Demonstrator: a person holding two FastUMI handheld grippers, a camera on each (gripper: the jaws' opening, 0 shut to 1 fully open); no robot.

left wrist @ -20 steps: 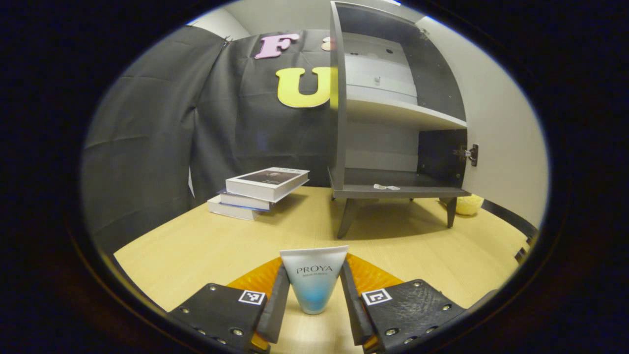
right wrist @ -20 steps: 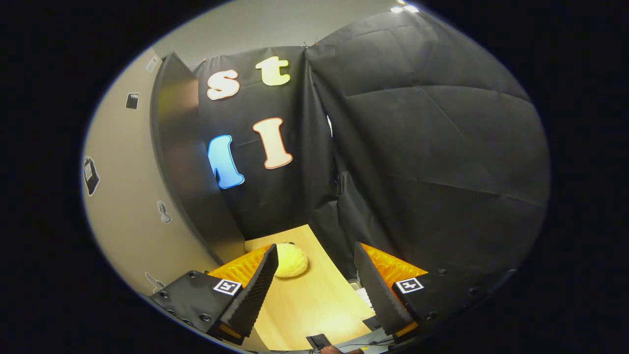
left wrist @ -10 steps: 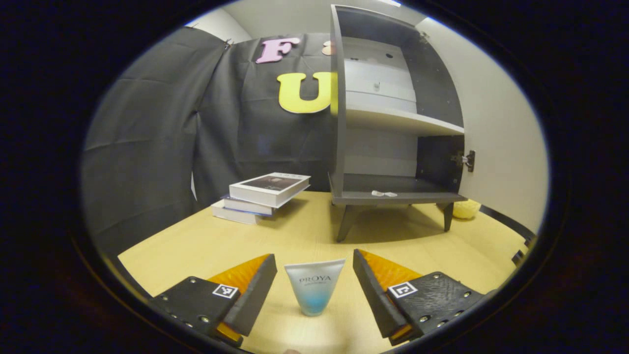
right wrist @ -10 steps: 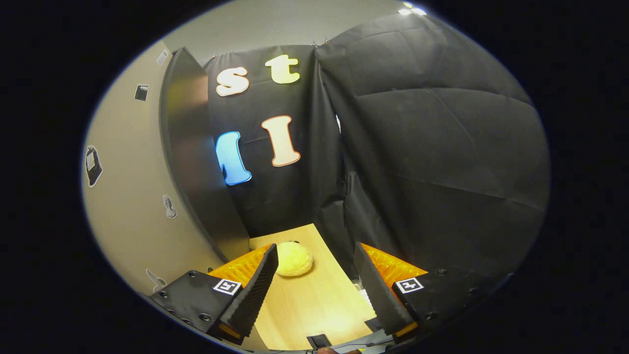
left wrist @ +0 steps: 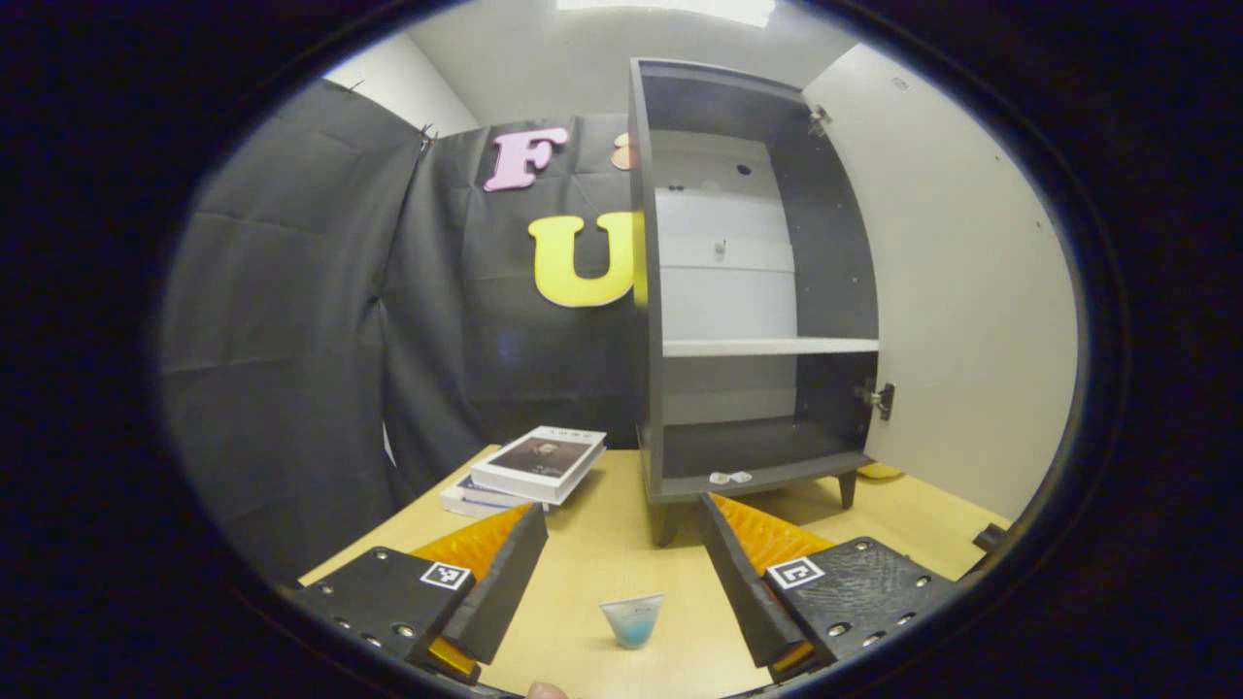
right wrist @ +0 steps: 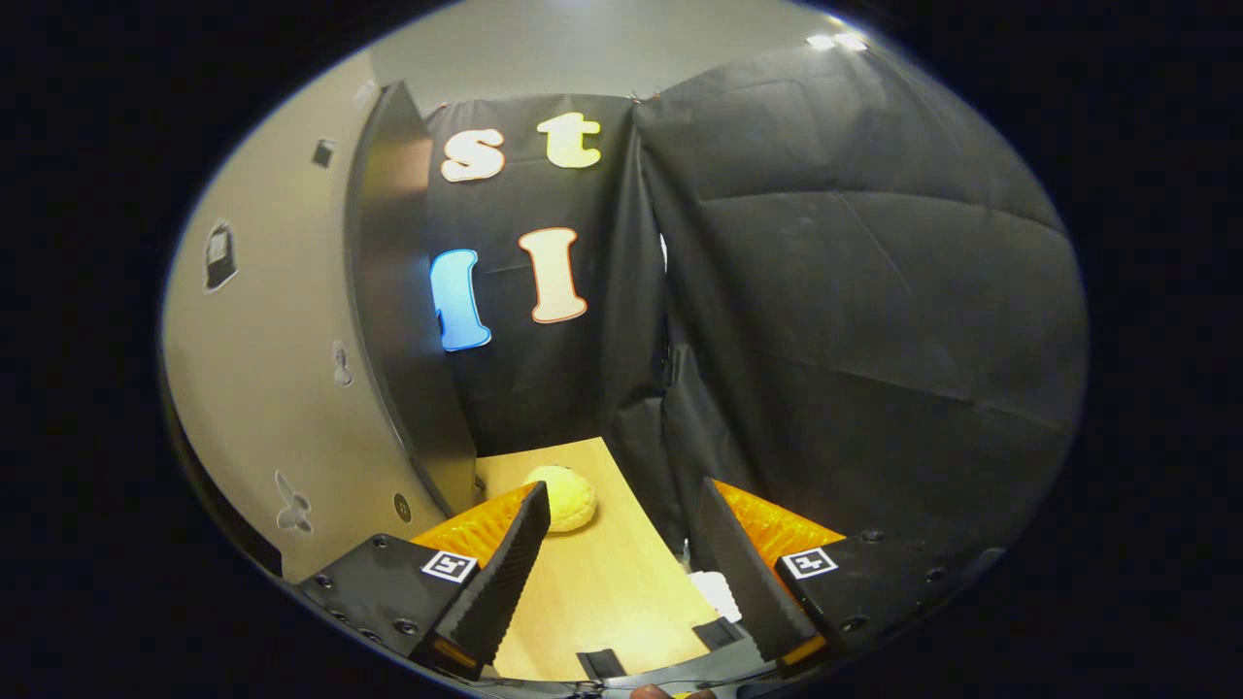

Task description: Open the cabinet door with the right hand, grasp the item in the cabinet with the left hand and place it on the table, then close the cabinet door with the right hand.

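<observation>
A small white-and-blue tube (left wrist: 631,619) stands on its cap on the wooden table (left wrist: 592,553). It is between and below the fingers of my left gripper (left wrist: 620,507), which is open and touches nothing. The dark cabinet (left wrist: 753,291) stands behind it with its door (left wrist: 961,291) swung wide to the right. Both shelves are bare except for a small white scrap (left wrist: 728,477) at the bottom shelf's front edge. In the right gripper view my right gripper (right wrist: 623,488) is open and holds nothing, just right of the open door (right wrist: 388,291).
A stack of books (left wrist: 539,464) lies left of the cabinet. A yellow round object (right wrist: 561,495) sits on the table (right wrist: 602,582) by the door's lower corner, and shows behind the cabinet's right leg as a yellow patch (left wrist: 879,471). Black cloth walls close in the booth.
My left gripper opened, let go of the tube and drew back and up, leaving it standing on the table. The right gripper stayed open and shifted only slightly beside the door.
</observation>
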